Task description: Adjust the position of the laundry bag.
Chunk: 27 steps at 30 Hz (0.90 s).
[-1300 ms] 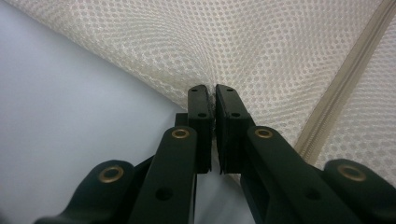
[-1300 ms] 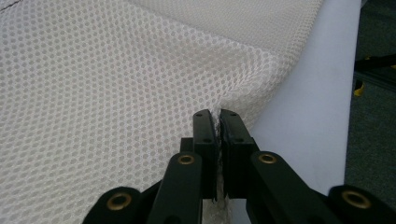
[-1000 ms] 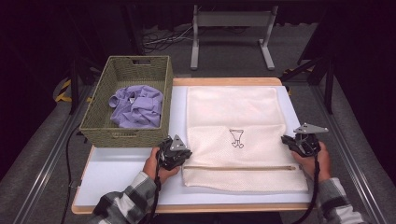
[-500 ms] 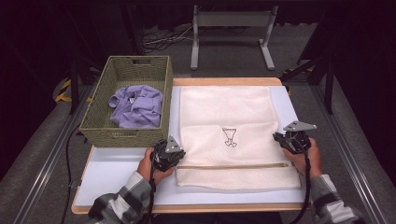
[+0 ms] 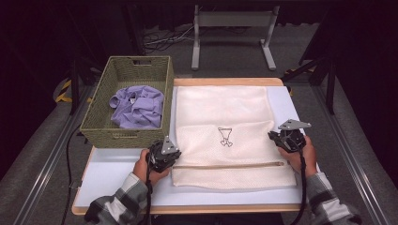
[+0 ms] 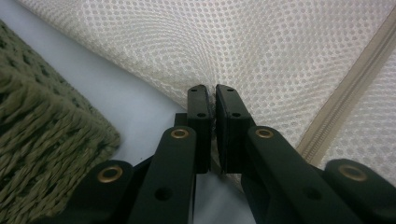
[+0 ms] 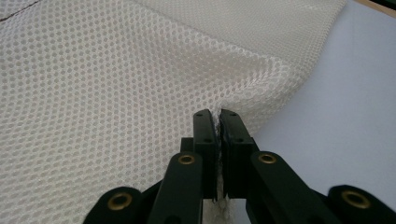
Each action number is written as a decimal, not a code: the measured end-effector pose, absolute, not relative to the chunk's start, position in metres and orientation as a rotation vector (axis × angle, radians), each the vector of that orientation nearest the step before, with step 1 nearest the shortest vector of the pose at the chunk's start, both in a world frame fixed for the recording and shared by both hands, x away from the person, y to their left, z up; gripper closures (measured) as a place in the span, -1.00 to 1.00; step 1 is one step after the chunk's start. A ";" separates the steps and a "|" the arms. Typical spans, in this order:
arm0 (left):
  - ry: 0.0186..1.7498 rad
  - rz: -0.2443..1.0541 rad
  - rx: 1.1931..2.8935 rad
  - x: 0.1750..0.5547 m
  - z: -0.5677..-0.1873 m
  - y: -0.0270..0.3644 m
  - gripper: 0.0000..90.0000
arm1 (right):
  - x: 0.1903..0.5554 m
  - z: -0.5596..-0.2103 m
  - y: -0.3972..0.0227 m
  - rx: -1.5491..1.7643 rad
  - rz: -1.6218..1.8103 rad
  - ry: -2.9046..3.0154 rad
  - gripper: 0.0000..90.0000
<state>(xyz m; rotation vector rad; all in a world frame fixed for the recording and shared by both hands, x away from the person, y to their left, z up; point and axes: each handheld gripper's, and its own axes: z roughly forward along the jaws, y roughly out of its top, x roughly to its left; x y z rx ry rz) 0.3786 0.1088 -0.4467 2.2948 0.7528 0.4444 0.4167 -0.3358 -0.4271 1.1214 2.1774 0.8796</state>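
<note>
A cream mesh laundry bag [image 5: 225,117] with a zipper [image 5: 230,165] and a small dark drawing lies flat on the white table [image 5: 112,180]. My left gripper [image 5: 172,157] is shut on the bag's left edge beside the zipper; up close the jaws of the left gripper [image 6: 214,95] pinch a fold of the mesh bag [image 6: 261,51]. My right gripper [image 5: 276,137] is shut on the bag's right edge, slightly above the table. In the right gripper view the right gripper [image 7: 218,119] pinches the mesh bag [image 7: 116,88], which puckers at the jaws.
A green woven basket [image 5: 129,105] holding a crumpled lilac garment [image 5: 138,105] stands at the table's left, close to my left gripper; the basket [image 6: 42,140] looms beside the jaws. A metal stand [image 5: 232,33] is on the floor beyond the table.
My right gripper has drawn the bag's right edge inward to the left and slightly up, narrowing the bag. The left gripper has kept its place and grip.
</note>
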 end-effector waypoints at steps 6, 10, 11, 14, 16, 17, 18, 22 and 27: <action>0.774 0.455 2.292 0.379 -0.447 0.116 0.90 | 0.419 -0.427 -0.329 1.107 0.884 2.191 0.92; 0.792 0.477 2.286 0.380 -0.445 0.121 0.90 | 0.421 -0.422 -0.324 1.104 0.912 2.184 0.92; 0.796 0.480 2.283 0.380 -0.445 0.122 0.89 | 0.422 -0.422 -0.322 1.100 0.906 2.189 0.92; 0.803 0.481 2.278 0.380 -0.445 0.126 0.89 | 0.421 -0.424 -0.318 1.090 0.889 2.203 0.92; 0.804 0.474 2.278 0.380 -0.446 0.127 0.88 | 0.421 -0.424 -0.319 1.092 0.890 2.210 0.92; 0.805 0.471 2.279 0.380 -0.446 0.127 0.88 | 0.421 -0.424 -0.319 1.096 0.897 2.207 0.91; 0.807 0.468 2.278 0.380 -0.446 0.128 0.88 | 0.421 -0.424 -0.320 1.098 0.901 2.205 0.91; 0.800 0.472 2.280 0.379 -0.446 0.128 0.85 | 0.419 -0.422 -0.322 1.100 0.901 2.210 0.86; 0.799 0.484 2.276 0.374 -0.446 0.130 0.63 | 0.415 -0.421 -0.327 1.137 0.934 2.200 0.50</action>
